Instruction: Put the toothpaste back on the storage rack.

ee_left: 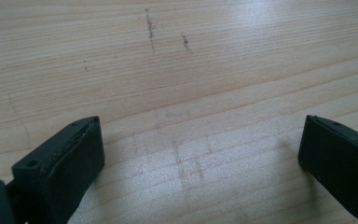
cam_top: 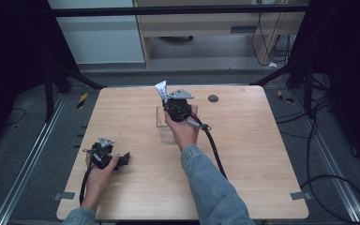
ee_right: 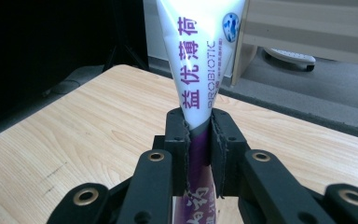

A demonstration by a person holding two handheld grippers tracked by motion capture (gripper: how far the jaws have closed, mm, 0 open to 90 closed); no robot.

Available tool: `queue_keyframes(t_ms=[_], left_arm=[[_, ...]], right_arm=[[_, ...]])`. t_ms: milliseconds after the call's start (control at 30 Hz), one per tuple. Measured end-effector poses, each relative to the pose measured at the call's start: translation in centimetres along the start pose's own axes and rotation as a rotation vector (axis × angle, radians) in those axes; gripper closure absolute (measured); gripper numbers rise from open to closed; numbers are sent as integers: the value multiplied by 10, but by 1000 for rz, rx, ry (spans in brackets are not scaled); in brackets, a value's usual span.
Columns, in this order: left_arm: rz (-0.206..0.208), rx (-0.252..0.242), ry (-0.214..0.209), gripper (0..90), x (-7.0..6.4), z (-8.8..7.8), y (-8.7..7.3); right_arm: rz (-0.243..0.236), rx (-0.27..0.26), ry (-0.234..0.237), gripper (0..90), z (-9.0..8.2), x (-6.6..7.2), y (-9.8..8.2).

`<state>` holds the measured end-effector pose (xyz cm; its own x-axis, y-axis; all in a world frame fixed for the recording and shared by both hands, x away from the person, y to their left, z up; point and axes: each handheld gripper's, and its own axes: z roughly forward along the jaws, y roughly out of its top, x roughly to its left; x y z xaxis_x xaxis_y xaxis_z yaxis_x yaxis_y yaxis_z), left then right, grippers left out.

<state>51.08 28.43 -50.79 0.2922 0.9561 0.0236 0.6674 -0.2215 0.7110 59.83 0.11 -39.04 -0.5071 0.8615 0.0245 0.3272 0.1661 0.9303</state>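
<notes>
One tube (ee_right: 200, 60), white with purple lettering and a purple lower part, is the thing in hand: the right gripper (ee_right: 198, 140) has its fingers (ee_right: 177, 140) clenched on it across the middle, where white turns to purple, and the flat crimped end stands up above them. In the high view the tube (cam_top: 161, 90) is held aloft just over the far wall of a clear box (cam_top: 165, 123), a see-through container standing on the worktop (cam_top: 243, 154) a little beyond its middle. The likely step is lowering the tube into that box or lifting it out; I cannot tell which. Either way it will go best if the tube stays upright and the hand (cam_top: 184, 129) moves straight along the box's walls, since a tilt could catch the lower end on the rim and tip the light container. A soft tube can slip or buckle, so the squeeze should be firm but not crushing. Well apart from the box, toward the near left of the worktop, the left gripper (cam_top: 104, 154) rests low with its fingers (ee_left: 70, 158) released, spread wide over bare wood (ee_left: 191, 93) and grasping nothing; it could steady the box if needed.
</notes>
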Motion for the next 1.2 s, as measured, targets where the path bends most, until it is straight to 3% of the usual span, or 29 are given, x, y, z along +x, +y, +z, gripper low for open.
queue_keyframes(t_ms=[233,1200], left_arm=[[-1,-1,1,0,0,0,0],[-2,-2,0,0,0,0,0]], right_arm=[[-16,51,-6,786,3,-1,-7],[-34,113,10,786,14,12,-17]])
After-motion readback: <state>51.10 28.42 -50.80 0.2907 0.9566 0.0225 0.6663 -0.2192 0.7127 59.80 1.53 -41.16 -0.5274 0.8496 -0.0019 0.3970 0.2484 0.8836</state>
